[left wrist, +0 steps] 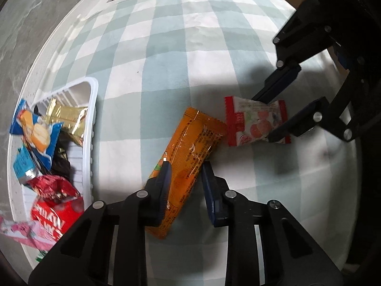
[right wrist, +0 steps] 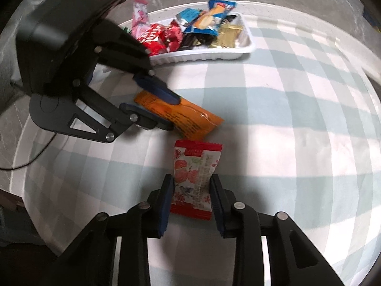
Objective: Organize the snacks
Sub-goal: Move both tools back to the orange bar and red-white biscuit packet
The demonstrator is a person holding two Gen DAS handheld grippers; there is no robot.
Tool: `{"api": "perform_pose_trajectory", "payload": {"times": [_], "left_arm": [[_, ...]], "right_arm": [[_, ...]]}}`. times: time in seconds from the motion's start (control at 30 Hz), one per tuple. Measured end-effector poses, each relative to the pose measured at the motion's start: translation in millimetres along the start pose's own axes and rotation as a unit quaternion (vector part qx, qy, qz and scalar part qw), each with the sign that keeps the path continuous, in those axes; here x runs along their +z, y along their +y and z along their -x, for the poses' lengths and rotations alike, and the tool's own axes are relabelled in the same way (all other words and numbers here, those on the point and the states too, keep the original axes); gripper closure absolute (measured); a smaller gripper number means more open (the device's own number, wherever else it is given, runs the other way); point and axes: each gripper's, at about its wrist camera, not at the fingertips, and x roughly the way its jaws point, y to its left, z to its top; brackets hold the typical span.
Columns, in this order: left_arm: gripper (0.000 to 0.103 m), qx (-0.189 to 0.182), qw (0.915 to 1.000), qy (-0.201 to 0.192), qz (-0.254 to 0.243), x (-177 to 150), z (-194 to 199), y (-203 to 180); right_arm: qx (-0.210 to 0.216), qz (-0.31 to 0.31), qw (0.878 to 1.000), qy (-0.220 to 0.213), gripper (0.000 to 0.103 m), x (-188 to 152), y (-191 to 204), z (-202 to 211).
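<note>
The left gripper (left wrist: 184, 164) clenches the orange packet (left wrist: 190, 143); the right gripper (right wrist: 191, 178) clenches the red sachet (right wrist: 196, 174). Slick wrappers may slip out before reaching the tray (right wrist: 214, 54).

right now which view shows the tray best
The right wrist view: the white tray shows whole, long side on, with its snacks. The left wrist view has it at the frame's left edge, warped, its near end cut off by the tool.
</note>
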Motion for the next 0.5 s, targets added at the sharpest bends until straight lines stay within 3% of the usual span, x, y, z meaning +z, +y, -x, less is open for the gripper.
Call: {"api": "perform_pose_trajectory", "payload": {"times": [0.33, 0.5], "left_arm": [[0.091, -0.051, 0.9958, -0.022, 0.073, -8.8, 14.7, -9.5], [0.092, -0.049, 0.995, -0.023, 0.085, -13.2, 17.0, -16.6]], "right_arm": [[0.045, -0.065, 0.997, -0.019, 0.07, -4.6, -26.5, 23.3], [0.052, -0.072, 0.996, -0.021, 0.07, -3.8, -30.0, 23.1]]}}
